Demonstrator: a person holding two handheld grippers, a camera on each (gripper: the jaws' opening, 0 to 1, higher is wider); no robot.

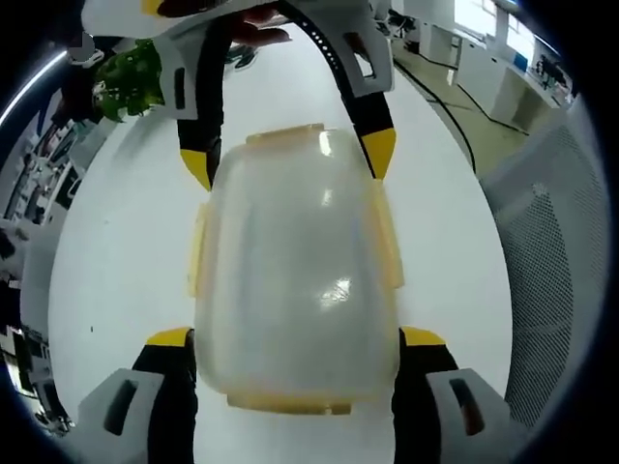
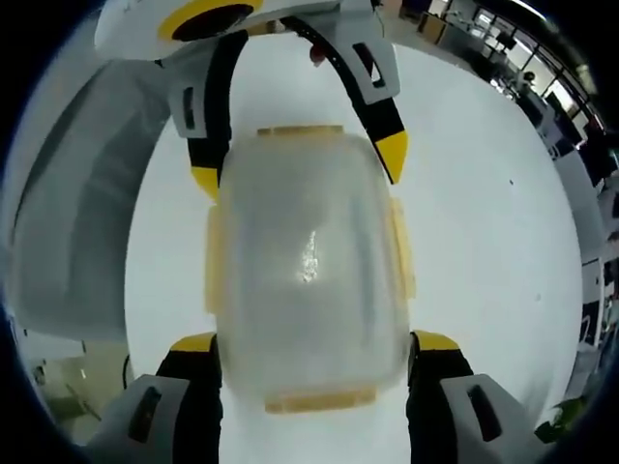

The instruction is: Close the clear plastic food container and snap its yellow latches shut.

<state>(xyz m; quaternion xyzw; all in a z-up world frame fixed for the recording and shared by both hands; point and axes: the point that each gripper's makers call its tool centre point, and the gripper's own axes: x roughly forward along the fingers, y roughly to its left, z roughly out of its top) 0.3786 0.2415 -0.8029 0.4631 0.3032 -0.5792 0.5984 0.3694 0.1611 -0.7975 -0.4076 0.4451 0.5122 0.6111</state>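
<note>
The clear food container (image 1: 295, 290) sits on the white bench (image 1: 445, 193), lid already on, with both pairs of tongs straddling it from opposite ends. In the left gripper view the left tongs (image 1: 295, 336) stand spread apart, one yellow tip on each side of the near end, just beside the walls; whether they touch I cannot tell. The right tongs (image 1: 288, 162) come in from the far end, likewise spread around the box. The right gripper view shows the mirror arrangement: right tongs (image 2: 314, 340) wide at the near end, left tongs (image 2: 300, 166) at the far end.

The container looks empty, so light and liable to skate on the smooth bench. Its thin walls should flex under a hard squeeze (the lid will likely bow too). The yellow latches (image 1: 389, 237) along the sides and ends appear to lie outward or loosely down; their state is hard to read. Best hold is across the stiff rim near a corner, pressing each latch against a braced box.
</note>
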